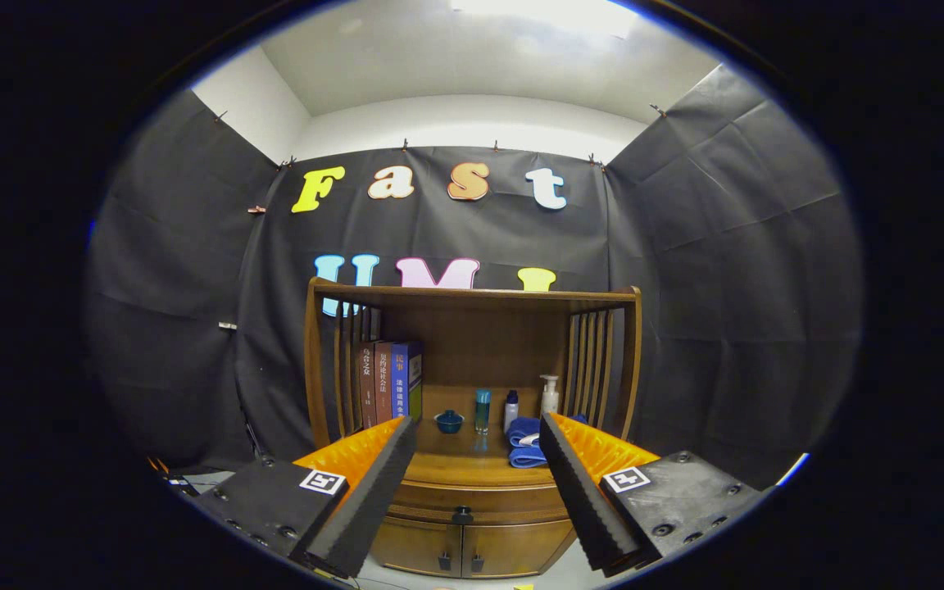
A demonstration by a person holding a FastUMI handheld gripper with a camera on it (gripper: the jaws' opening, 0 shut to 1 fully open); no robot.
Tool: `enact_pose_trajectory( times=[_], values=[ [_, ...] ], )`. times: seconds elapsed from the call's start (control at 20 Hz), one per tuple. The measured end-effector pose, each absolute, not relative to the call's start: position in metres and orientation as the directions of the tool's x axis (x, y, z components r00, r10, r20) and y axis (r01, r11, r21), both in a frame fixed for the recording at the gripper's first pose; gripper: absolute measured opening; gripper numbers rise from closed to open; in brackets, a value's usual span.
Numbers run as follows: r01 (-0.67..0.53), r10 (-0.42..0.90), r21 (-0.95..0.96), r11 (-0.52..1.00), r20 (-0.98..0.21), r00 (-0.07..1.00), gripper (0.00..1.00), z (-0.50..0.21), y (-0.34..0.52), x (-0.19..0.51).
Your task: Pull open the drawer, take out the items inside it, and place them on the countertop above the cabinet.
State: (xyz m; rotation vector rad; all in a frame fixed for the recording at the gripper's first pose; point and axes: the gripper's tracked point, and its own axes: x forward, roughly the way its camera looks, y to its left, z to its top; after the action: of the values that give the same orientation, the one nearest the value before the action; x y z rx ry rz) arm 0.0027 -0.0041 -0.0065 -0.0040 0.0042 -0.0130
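Gripper view looks straight at the wooden cabinet [472,492]. Tongs [472,459] are held level, spread wide, holding nothing. Between them, the drawer [472,497] looks shut, with its dark knob [461,515]. On the table [464,467] above the drawer lie a blue towel [524,442], bottles and books [390,381]; their writing is too small.

Beyond the wide-open tongs [476,447], whose fingers [374,483] wear matt, ribbed black foam over orange plastic, the cabinet [472,524], its shut drawer [472,498] and glossy worktop [460,467] look like varnished wood, with folded blue cloth [524,442] and smooth plastic bottles [549,395] on it.
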Motion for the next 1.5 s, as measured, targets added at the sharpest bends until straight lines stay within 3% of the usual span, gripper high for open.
enact_pose_trajectory(
  times=[0.85,1.5],
  values=[
    [0.020,-0.020,0.007,1.000,-0.047,0.999,0.98,-0.034,-0.010,0.016],
    [0.023,-0.013,0.036,0.999,-0.262,0.965,0.99,-0.177,0.001,0.096]
  ],
)
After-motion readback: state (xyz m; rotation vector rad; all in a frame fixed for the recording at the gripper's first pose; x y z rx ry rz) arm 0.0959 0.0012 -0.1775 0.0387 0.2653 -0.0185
